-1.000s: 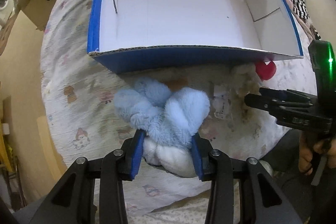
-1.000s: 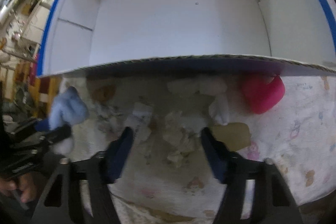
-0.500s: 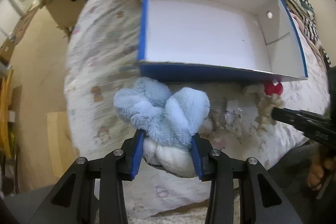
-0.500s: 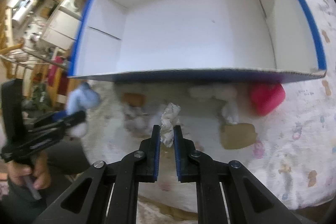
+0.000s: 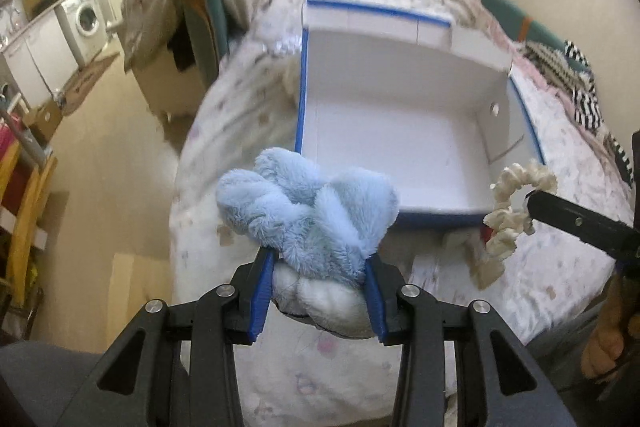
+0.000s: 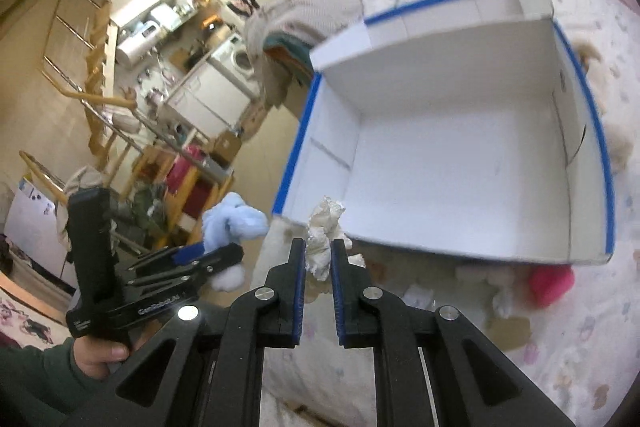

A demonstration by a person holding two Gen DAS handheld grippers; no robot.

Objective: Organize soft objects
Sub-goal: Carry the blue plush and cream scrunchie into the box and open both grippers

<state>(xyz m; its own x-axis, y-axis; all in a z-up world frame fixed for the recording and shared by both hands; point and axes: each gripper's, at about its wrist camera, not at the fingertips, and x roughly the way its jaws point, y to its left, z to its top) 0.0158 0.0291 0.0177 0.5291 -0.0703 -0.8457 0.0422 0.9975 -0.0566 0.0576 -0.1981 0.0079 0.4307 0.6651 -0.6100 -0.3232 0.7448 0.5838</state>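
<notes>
Jaws of left gripper point(image 5: 318, 287) clamped on blue plush toy point(image 5: 308, 211); right gripper point(image 6: 318, 261) pinched on cream scrunchie point(image 6: 322, 233). Both held near white box point(image 6: 460, 163), near its front edge.

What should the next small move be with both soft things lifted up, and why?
Probably carry both forward over the white box and release. The left hand-held gripper is shut on the blue plush, the right hand-held gripper on the cream scrunchie. Both hang short of the box's near wall, and nothing shows inside the box.
</notes>
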